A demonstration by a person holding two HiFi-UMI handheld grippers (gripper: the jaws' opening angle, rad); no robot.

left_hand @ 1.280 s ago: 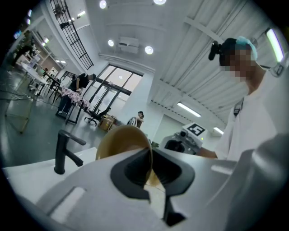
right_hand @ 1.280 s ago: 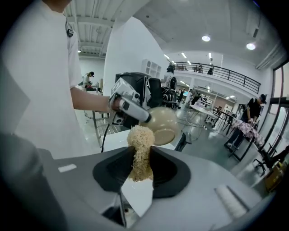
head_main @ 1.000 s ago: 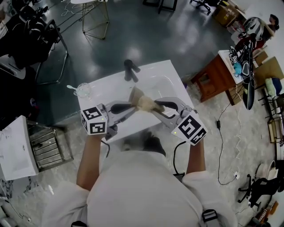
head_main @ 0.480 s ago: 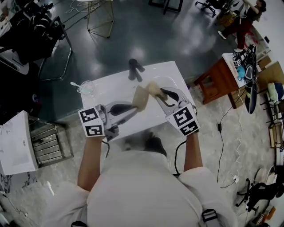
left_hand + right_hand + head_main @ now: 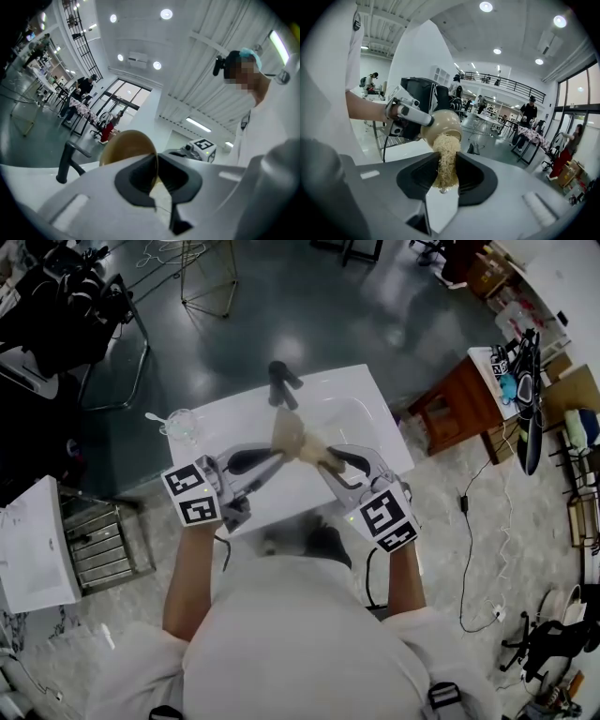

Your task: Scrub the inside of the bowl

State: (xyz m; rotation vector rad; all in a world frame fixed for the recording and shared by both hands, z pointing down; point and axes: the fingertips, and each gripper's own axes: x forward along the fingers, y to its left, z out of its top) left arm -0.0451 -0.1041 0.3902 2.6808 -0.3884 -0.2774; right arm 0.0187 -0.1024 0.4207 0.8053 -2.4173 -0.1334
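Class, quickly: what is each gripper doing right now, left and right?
Left gripper: shut on the bowl, at its rim.
Right gripper: shut on the fibrous scrubber.

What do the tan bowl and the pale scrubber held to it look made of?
The round tan bowl: thin-walled, smooth, soft sheen; likely plastic or bamboo fibre, can't tell which. The pale fibrous scrubber: a matte wad of tangled straw-coloured strands, probably loofah or similar plant fibre.

A tan bowl (image 5: 287, 431) is hanging tipped on its side above the white sink (image 5: 361, 413), with the left gripper (image 5: 277, 458) pinching its thin rim. A pale, stringy scrubber (image 5: 446, 157), which the right gripper (image 5: 328, 463) is clamping, is pressing into what seems to be the bowl's opening.
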